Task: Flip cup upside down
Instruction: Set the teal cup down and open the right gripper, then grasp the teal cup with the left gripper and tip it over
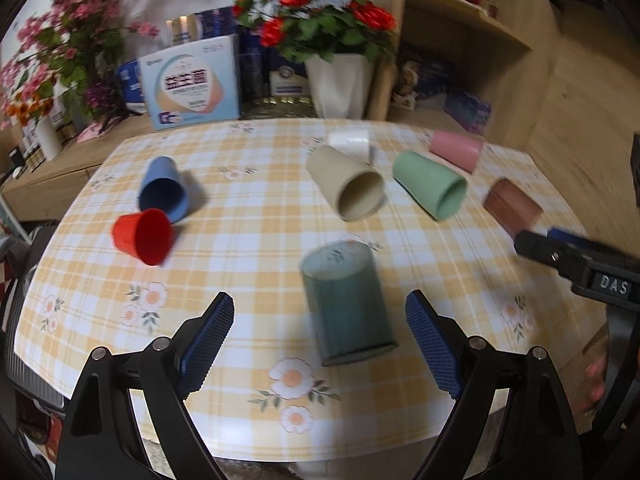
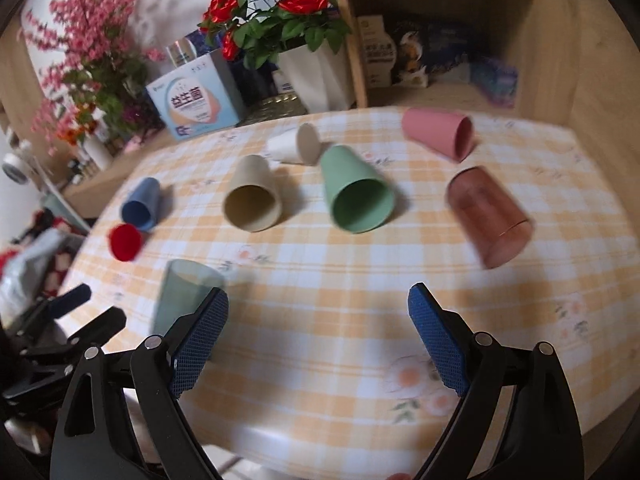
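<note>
A translucent teal cup (image 1: 346, 304) stands mouth down on the checked tablecloth, just ahead of my open, empty left gripper (image 1: 320, 340); it also shows in the right wrist view (image 2: 182, 296). A translucent brown cup (image 2: 488, 216) stands mouth down ahead and right of my open, empty right gripper (image 2: 318, 344); in the left wrist view the brown cup (image 1: 514, 206) is by the right gripper's fingertips (image 1: 532, 246). Beige (image 2: 252, 198), green (image 2: 356, 194), pink (image 2: 438, 132), white (image 2: 286, 146), blue (image 2: 140, 204) and red (image 2: 126, 242) cups lie on their sides.
The round table (image 1: 240, 420) has its near edge just under both grippers. Behind it stand a white pot of red flowers (image 1: 340, 80), a blue box (image 1: 192, 84), pink flowers (image 1: 60, 40) and a wooden shelf unit (image 2: 460, 60).
</note>
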### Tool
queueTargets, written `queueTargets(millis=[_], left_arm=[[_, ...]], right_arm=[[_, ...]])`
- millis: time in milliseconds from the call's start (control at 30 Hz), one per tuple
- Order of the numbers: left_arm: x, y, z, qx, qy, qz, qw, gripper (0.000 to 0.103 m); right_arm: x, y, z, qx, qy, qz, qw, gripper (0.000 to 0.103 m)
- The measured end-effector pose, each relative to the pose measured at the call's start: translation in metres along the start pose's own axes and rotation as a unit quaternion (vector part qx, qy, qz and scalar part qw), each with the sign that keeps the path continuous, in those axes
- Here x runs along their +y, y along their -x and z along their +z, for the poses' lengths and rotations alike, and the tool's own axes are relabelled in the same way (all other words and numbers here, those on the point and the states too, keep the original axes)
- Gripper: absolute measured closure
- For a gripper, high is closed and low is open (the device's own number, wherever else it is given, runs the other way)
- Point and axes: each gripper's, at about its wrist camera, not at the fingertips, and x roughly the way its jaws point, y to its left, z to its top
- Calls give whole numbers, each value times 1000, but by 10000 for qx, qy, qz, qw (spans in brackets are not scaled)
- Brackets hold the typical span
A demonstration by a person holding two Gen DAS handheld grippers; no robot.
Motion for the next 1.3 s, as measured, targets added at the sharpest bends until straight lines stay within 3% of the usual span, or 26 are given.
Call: queueTargets(millis=[200, 467, 700, 1300], left_arm=[[-24, -18, -11, 160, -307, -68, 9994, 20], [-13, -48, -24, 611, 94, -36, 9981, 27], [-19, -62, -32, 805, 20, -209, 9965, 27], [-8, -77, -37, 862, 334, -285, 9953, 31]], right_arm=[[-9, 9, -1, -326, -61, -76, 9994, 15], [-19, 6, -7, -220, -241, -61, 9994, 15], [-16, 1, -9, -148, -199, -15, 9997, 15], [-18, -9, -12, 65, -274, -66, 9996, 15]])
